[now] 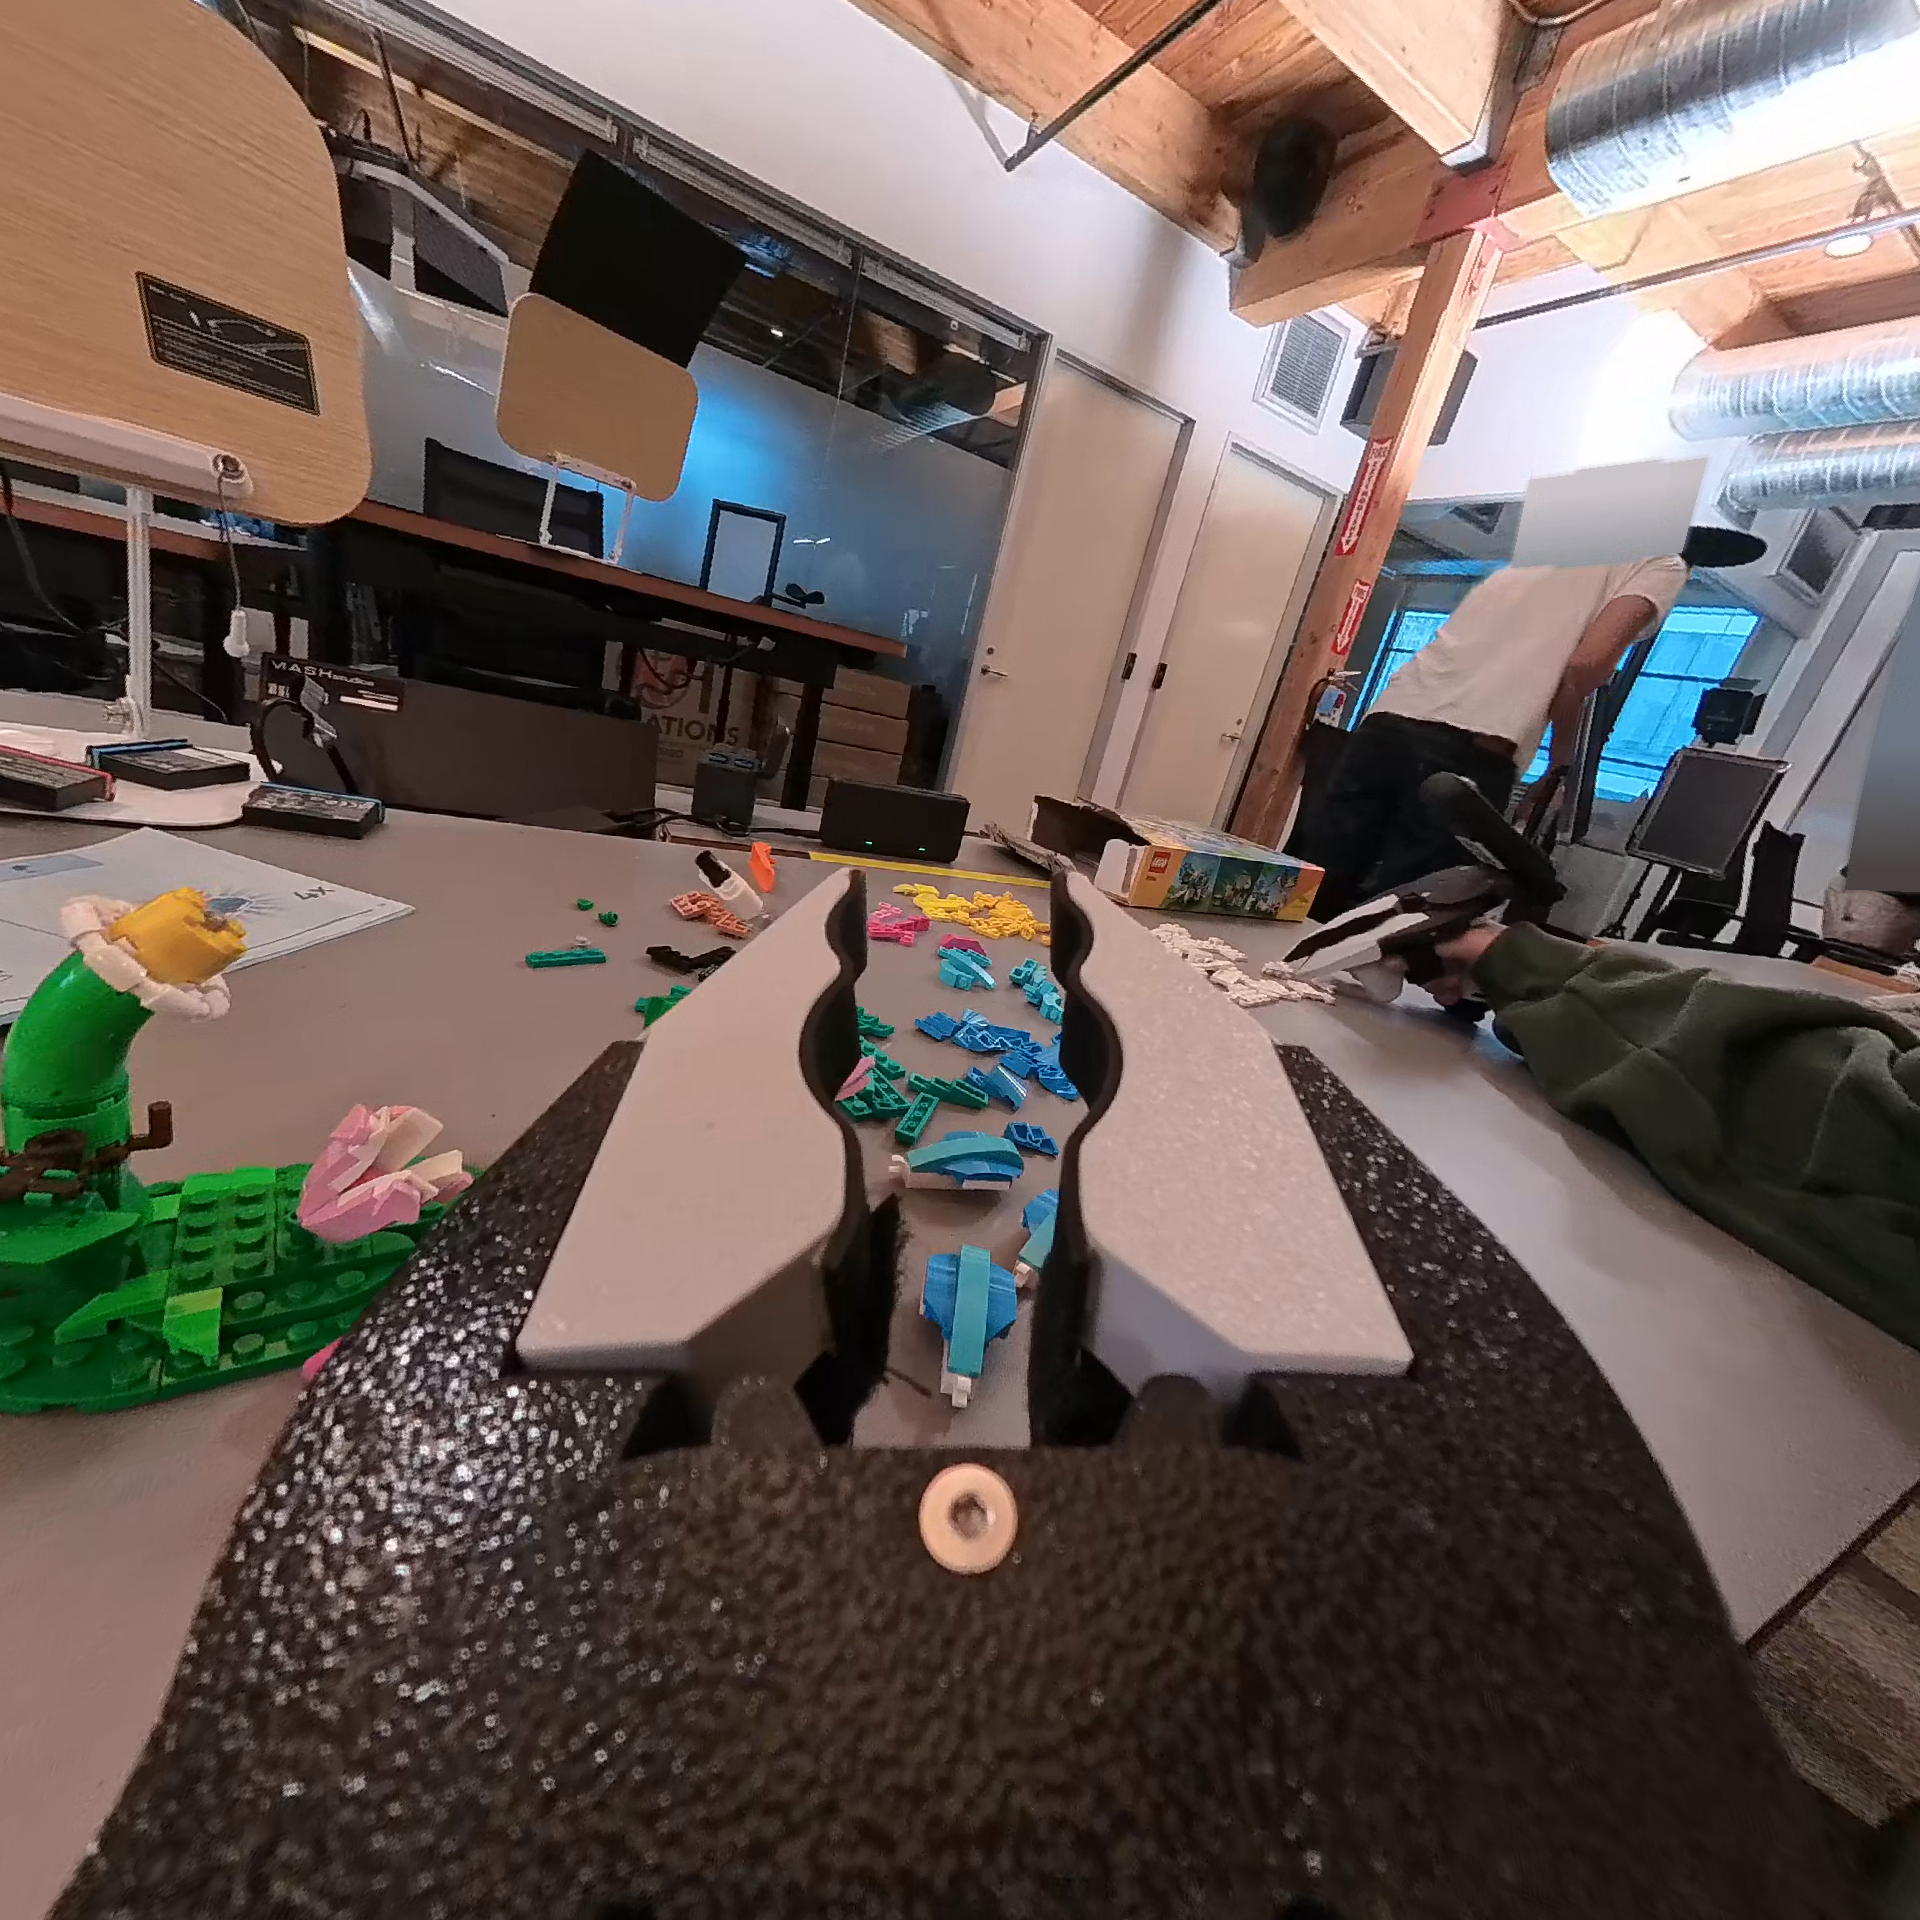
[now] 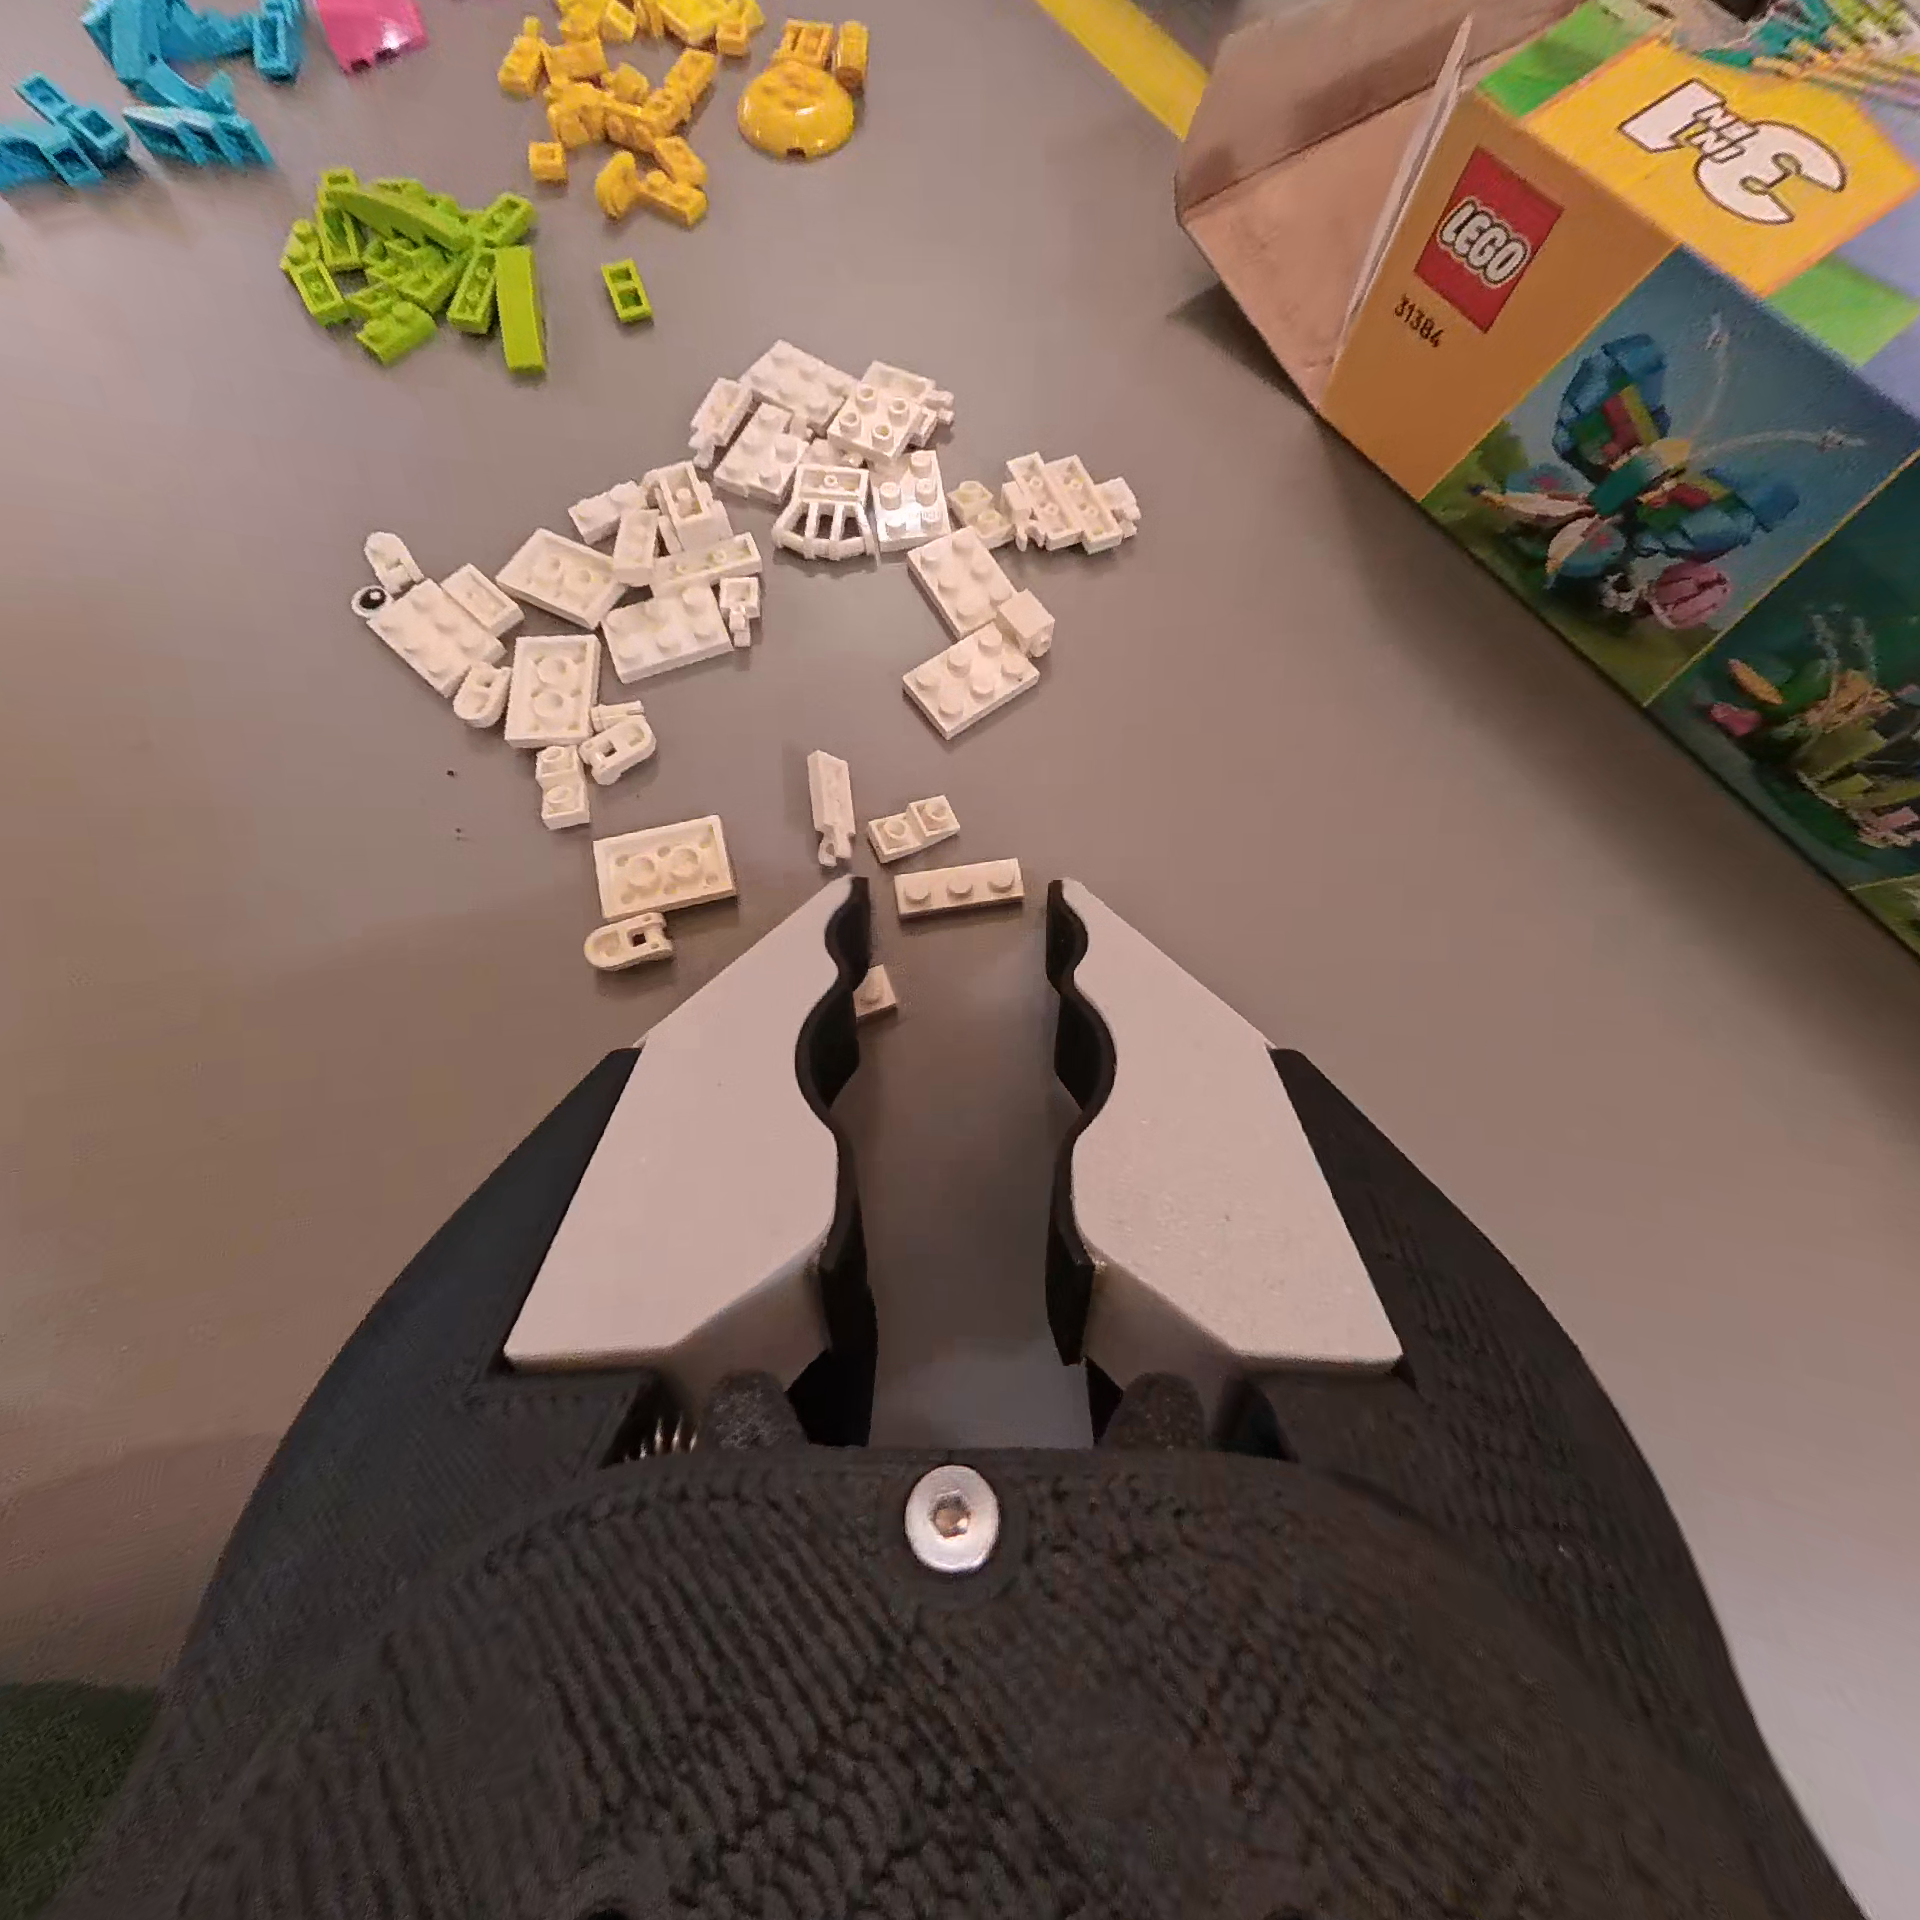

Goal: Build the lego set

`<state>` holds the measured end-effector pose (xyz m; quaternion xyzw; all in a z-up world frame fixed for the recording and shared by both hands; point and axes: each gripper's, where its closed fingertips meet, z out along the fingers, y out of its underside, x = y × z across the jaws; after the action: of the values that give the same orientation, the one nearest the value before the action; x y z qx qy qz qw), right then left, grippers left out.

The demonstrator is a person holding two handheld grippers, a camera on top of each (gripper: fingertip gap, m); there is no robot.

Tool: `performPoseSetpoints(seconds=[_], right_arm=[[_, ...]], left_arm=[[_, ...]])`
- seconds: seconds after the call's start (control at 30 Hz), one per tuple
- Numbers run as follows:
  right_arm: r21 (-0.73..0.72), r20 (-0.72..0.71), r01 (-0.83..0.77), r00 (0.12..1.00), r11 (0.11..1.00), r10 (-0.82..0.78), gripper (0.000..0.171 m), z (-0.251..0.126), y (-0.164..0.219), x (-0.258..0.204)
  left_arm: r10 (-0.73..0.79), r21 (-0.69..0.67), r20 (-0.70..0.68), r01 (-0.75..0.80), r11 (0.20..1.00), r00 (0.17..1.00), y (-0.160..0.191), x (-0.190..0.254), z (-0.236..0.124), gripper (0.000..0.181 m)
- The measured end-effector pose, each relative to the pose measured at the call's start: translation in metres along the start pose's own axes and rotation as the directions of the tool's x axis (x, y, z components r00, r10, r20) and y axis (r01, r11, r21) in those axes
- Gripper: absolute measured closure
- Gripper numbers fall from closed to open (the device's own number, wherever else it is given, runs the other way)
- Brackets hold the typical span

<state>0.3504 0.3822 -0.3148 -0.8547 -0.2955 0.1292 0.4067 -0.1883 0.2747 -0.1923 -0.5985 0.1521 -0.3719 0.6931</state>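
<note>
My left gripper (image 1: 954, 894) is open and empty above the grey table, pointing over blue and teal brick piles (image 1: 987, 1049). Small blue winged builds (image 1: 966, 1314) lie between its fingers. A green base with a curved stem, yellow flower and pink flower (image 1: 156, 1226) stands at the left. My right gripper (image 2: 954, 899) is open and empty, low over a pile of white pieces (image 2: 727, 561). A thin white three-stud plate (image 2: 958, 891) lies just beyond its fingertips. A small white piece (image 2: 875, 992) lies by its left finger. The right gripper also shows in the left wrist view (image 1: 1340, 940).
The set's box (image 2: 1621, 395) lies open at the right. Lime pieces (image 2: 426, 270), yellow pieces (image 2: 644, 104) and teal pieces (image 2: 156, 114) lie farther out. An instruction sheet (image 1: 208, 914) lies at the left. A person (image 1: 1496, 675) stands in the background; a green sleeve (image 1: 1714, 1091) rests on the table.
</note>
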Motion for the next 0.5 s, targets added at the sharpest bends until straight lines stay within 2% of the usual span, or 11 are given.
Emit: performPoseSetpoints(seconds=[0.1,0.2,0.3,0.4,0.5], right_arm=[[-0.001,0.018,-0.004,1.000,1.000,0.004,0.148,0.000,0.000,0.000],[0.002,-0.008,0.019,1.000,1.000,-0.019,0.149,0.000,0.000,0.000],[0.107,-0.068,0.075,0.995,0.991,-0.068,0.149,-0.011,-0.014,-0.010],[0.205,0.003,0.107,0.994,0.973,-0.110,0.149,-0.019,-0.032,-0.061],[0.216,0.164,0.210,0.955,0.954,-0.247,0.148,-0.002,-0.047,-0.153]], left_arm=[[0.003,-0.001,-0.002,-0.003,1.000,1.000,0.000,0.001,0.000,0.148],[0.003,-0.001,-0.004,-0.003,1.000,1.000,0.000,0.001,0.000,0.148],[-0.005,-0.003,-0.001,0.005,1.000,1.000,0.001,0.000,0.001,0.149],[-0.015,-0.001,0.003,0.015,1.000,1.000,0.001,-0.002,0.001,0.149],[-0.011,-0.004,-0.003,0.011,1.000,1.000,0.001,0.000,0.002,0.148]])
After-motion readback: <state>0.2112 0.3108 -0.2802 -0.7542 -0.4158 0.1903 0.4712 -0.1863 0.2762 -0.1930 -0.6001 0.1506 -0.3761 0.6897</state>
